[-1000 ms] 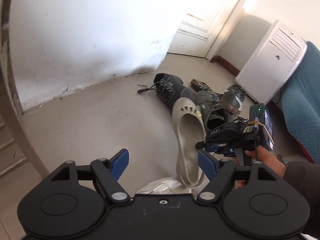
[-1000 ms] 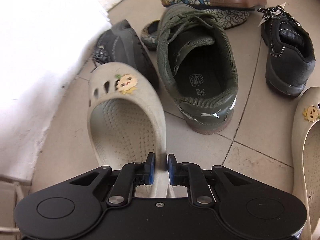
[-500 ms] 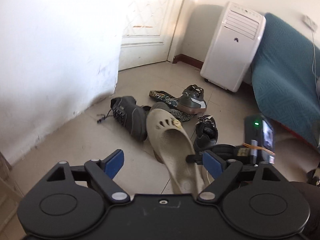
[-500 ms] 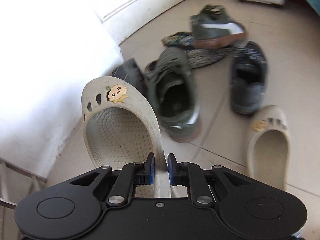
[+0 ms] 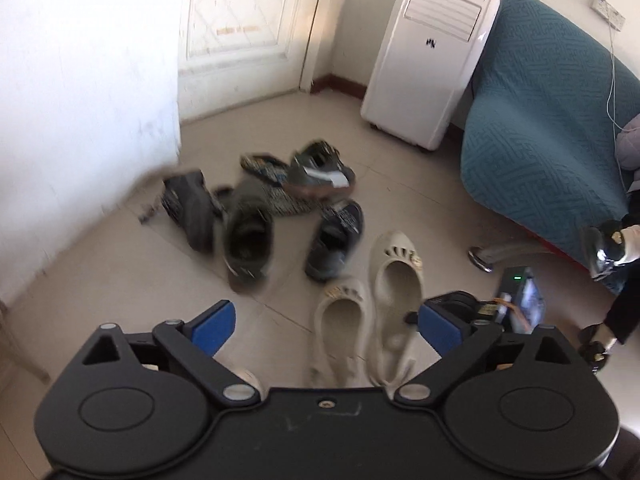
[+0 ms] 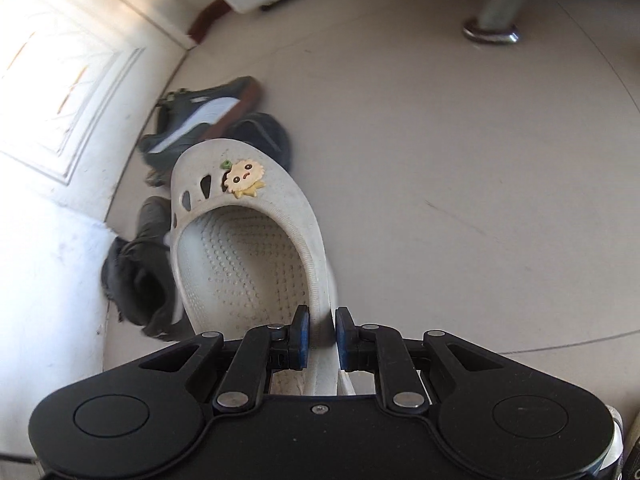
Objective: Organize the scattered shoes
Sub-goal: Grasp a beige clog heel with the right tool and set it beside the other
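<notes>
My right gripper [image 6: 319, 332] is shut on the side rim of a cream clog [image 6: 248, 256] with a yellow charm, held above the floor. In the left wrist view that clog [image 5: 396, 280] hangs beside its mate, a second cream clog [image 5: 340, 320] lying on the tiles. My left gripper [image 5: 326, 326] is above them with its jaws opening wide, and its blue pads [image 5: 212, 322] press on nothing. Farther off is a pile: a dark grey shoe [image 5: 188, 208], an olive sneaker [image 5: 246, 240], a white-striped sneaker [image 5: 320, 172], patterned slippers [image 5: 272, 184] and a dark shoe [image 5: 336, 240].
A white air cooler [image 5: 428, 52] stands by a white door [image 5: 240, 20]. A teal-covered couch [image 5: 540, 120] with a metal leg [image 5: 492, 254] fills the right side. A white wall [image 5: 80, 100] juts out at left. A dark sleeve [image 5: 624, 308] is at the right edge.
The right gripper carried the cream clog away from the pile and over beside the second clog. The left gripper rose, swung toward the room, and its jaws spread wider.
</notes>
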Tool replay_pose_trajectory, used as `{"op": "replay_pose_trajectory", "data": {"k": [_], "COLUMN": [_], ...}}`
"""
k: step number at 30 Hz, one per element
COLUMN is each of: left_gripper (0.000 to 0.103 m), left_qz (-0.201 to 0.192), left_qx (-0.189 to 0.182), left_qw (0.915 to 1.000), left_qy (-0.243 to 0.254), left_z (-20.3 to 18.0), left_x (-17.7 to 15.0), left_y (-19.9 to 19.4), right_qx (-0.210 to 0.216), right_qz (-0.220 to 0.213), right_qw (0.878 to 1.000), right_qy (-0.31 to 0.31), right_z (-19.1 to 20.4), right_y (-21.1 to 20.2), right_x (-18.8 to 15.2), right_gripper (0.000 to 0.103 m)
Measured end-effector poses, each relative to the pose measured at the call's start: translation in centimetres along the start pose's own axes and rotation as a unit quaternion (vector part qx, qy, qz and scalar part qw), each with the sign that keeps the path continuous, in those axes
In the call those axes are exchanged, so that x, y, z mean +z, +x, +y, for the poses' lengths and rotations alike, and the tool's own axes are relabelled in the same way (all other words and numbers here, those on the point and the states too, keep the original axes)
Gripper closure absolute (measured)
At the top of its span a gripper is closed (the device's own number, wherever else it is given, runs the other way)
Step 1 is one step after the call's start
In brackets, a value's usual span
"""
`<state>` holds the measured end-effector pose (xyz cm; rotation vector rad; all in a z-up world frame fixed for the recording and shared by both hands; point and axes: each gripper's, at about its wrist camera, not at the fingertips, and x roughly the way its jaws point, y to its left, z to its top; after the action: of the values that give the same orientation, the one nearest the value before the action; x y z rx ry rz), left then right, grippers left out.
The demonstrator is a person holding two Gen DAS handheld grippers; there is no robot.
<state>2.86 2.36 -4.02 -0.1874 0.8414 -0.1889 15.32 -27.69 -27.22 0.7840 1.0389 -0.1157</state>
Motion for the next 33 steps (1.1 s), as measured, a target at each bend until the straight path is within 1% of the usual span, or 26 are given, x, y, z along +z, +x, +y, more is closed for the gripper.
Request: {"op": "replay_pose_trajectory", "data": {"k": [1,3,6,8,10,12,17,19,21,25,27,33], "left_gripper": [0.005,0.005,0.005,0.005,0.005,0.005,0.005,0.005,0.005,0.005,0.005,0.005], "left_qz": [0.007,0.015,0.012,0.008,0.008,0.005,-0.001,-0.004,-0.006,-0.009,-0.009,-0.014], "left_qx": [-0.004,0.007,0.013,0.010,0.000,-0.001,0.001,0.006,0.008,0.011,0.012,0.011], "left_qw": [1.0000,0.9996,0.9986,0.9987,0.9990,0.9994,0.9994,0.9993,0.9992,0.9990,0.9990,0.9992], "left_qy": [0.000,0.023,0.049,0.050,0.043,0.035,0.036,0.037,0.039,0.043,0.042,0.034], "left_z": [-0.8,-2.6,-3.9,-4.1,-4.0,-3.8,-4.0,-4.0,-4.0,-4.0,-4.0,-3.7], "left_x": [-0.2,-0.7,-1.2,-1.4,-1.4,-1.3,-1.4,-1.4,-1.5,-1.5,-1.5,-1.3], "left_y": [0.5,1.4,2.0,2.1,2.3,2.4,2.1,1.9,1.8,1.6,1.6,1.4], "right_qx": [-0.004,-0.016,-0.027,-0.031,-0.037,-0.040,-0.039,-0.046,-0.050,-0.068,-0.066,-0.074], "right_qz": [0.000,0.001,0.008,0.013,0.020,0.026,0.037,0.043,0.044,0.041,0.046,0.051], "right_qw": [1.000,1.000,0.999,0.998,0.997,0.995,0.992,0.991,0.992,0.995,0.995,0.996], "right_qy": [0.008,0.021,0.035,0.045,0.064,0.084,0.111,0.114,0.106,0.064,0.053,-0.020], "right_z": [-0.7,-2.1,-4.0,-5.1,-6.5,-7.8,-8.5,-8.3,-8.1,-6.4,-5.8,-3.4], "right_y": [0.4,1.3,2.5,2.9,3.7,4.5,6.7,7.7,8.2,8.5,8.5,9.3], "right_x": [0.0,0.0,-0.1,-0.2,-0.1,-0.2,-0.6,-1.0,-1.1,-1.6,-1.9,-2.6], "right_gripper": [0.090,0.090,0.090,0.090,0.090,0.089,0.090,0.089,0.089,0.089,0.088,0.088]}}
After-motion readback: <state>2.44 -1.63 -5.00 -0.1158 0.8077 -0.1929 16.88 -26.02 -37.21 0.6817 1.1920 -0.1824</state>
